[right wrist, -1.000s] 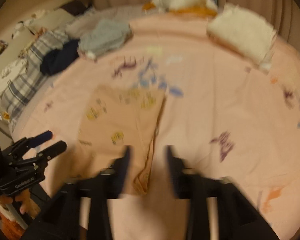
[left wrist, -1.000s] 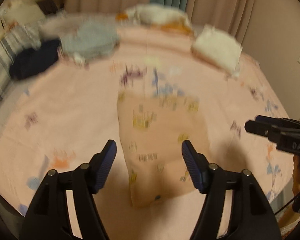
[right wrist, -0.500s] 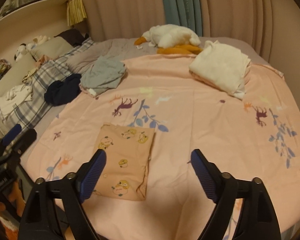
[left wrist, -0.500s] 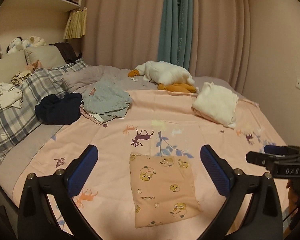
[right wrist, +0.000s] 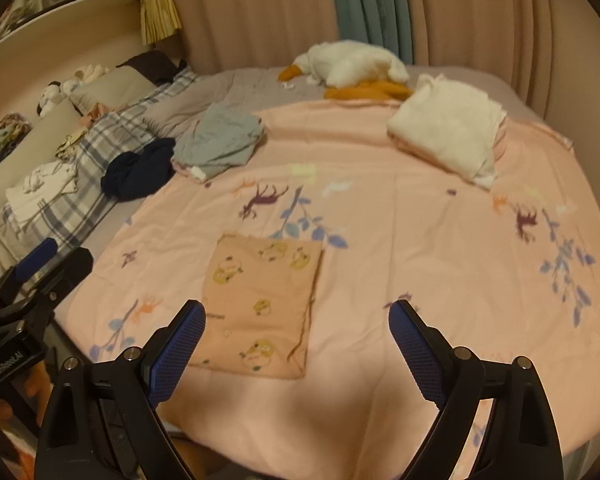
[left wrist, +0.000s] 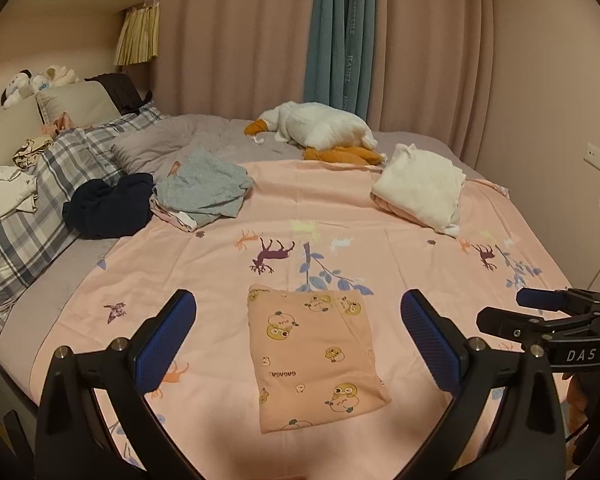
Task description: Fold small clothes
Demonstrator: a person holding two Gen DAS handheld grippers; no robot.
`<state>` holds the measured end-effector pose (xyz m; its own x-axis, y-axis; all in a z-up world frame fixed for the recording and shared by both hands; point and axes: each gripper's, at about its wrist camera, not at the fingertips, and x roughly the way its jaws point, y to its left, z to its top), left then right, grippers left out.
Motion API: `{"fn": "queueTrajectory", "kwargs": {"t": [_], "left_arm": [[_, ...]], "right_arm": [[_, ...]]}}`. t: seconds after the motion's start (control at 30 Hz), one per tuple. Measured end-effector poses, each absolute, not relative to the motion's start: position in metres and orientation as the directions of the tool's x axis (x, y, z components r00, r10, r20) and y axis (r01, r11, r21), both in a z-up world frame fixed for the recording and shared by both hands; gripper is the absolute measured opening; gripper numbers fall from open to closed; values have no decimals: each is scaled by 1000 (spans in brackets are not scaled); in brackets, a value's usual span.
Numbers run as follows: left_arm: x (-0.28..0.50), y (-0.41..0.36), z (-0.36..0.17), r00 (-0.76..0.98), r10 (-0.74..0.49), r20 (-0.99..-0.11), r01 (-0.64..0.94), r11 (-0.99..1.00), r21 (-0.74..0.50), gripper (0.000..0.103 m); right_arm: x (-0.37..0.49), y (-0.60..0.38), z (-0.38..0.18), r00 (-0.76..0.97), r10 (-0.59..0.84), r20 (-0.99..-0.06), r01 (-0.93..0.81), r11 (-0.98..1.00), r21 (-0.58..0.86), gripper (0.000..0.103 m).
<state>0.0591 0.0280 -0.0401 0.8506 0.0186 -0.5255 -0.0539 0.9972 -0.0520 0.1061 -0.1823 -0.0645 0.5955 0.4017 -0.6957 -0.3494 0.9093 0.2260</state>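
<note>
The folded peach garment (left wrist: 314, 356) lies flat on the pink sheet (left wrist: 380, 216), long axis running away from both cameras, while the left gripper (left wrist: 298, 344) and right gripper (right wrist: 296, 354), jaws just spread wide, hover empty above it.

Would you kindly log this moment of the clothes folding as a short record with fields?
surface: bed with pink animal-print sheet
folded item: peach cartoon-print garment, flat, near the front edge
left gripper: open, jaws have just been opening, nothing between the pads, above the garment
right gripper: open, jaws have just been opening, nothing gripped
unfolded pile: grey-blue garment and navy garment, far left
finished stack: white folded clothes, far right
other: plush goose by the curtains
</note>
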Motion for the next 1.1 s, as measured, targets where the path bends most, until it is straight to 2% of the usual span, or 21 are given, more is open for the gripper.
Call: {"fn": "queueTrajectory", "kwargs": {"t": [0.23,0.7,1.1], "left_arm": [[62,25,-43,839,10,-545,-46,998,-52,102],[70,19,-55,800,-2,-600,-31,998,-45,102],[69,20,-56,791,-3,-612,-31,999,-45,102]], "right_arm": [[108,-186,-65,611,359,-706,-298,930,215,93],[108,-186,-66,600,348,-720,-307,932,194,93],[107,-181,-66,601,329,-728,-319,934,158,93]]}}
